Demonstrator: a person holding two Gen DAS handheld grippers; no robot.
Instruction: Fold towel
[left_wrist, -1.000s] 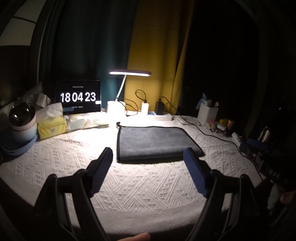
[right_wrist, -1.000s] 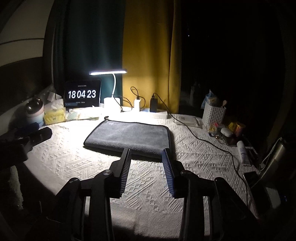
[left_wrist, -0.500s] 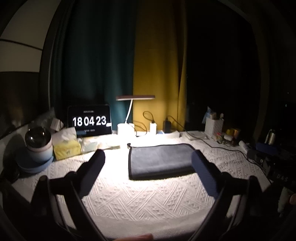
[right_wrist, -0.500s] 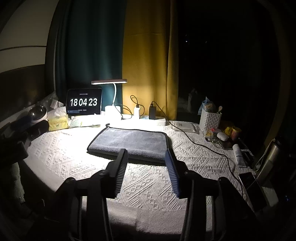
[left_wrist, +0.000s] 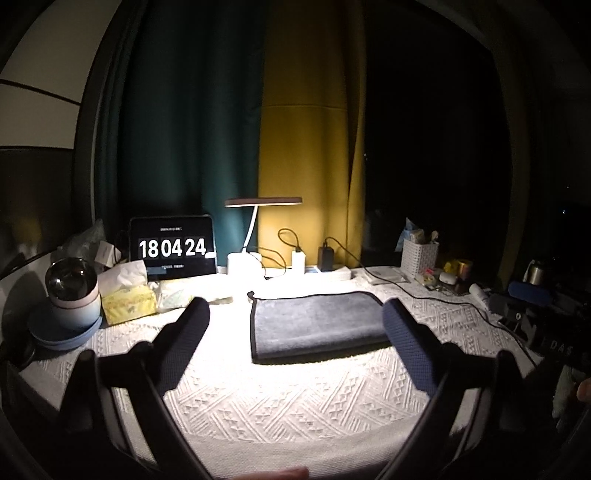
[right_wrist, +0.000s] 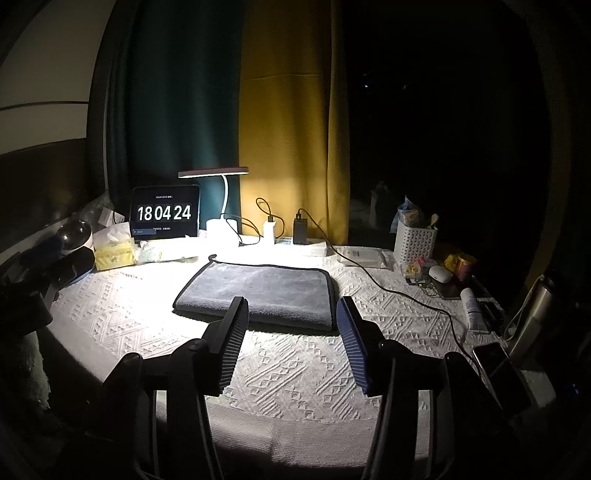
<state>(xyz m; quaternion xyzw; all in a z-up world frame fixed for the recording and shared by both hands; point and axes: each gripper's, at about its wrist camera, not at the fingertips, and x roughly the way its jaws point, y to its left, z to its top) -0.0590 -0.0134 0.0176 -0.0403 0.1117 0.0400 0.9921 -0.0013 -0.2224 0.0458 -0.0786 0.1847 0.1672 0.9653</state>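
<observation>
Hovering with nothing held: left claw (left_wrist: 295, 325) spread wide, right claw (right_wrist: 291, 314) parted more narrowly, both short of the near edge of the grey folded microfibre towel with dark piping (right_wrist: 258, 291). Lying flat on the white woven-pattern desk (right_wrist: 295, 376), already a doubled rectangle with a thick folded edge nearest the claws, probably finished or ready for one more fold. Placed directly in front of the white gooseneck lamp (right_wrist: 218, 199), likely for the light. Left of the lamp, a black tablet clock reading 18 04 24 (right_wrist: 165, 214); right of the lamp, plugged chargers (right_wrist: 284, 230), well clear of the towel.
</observation>
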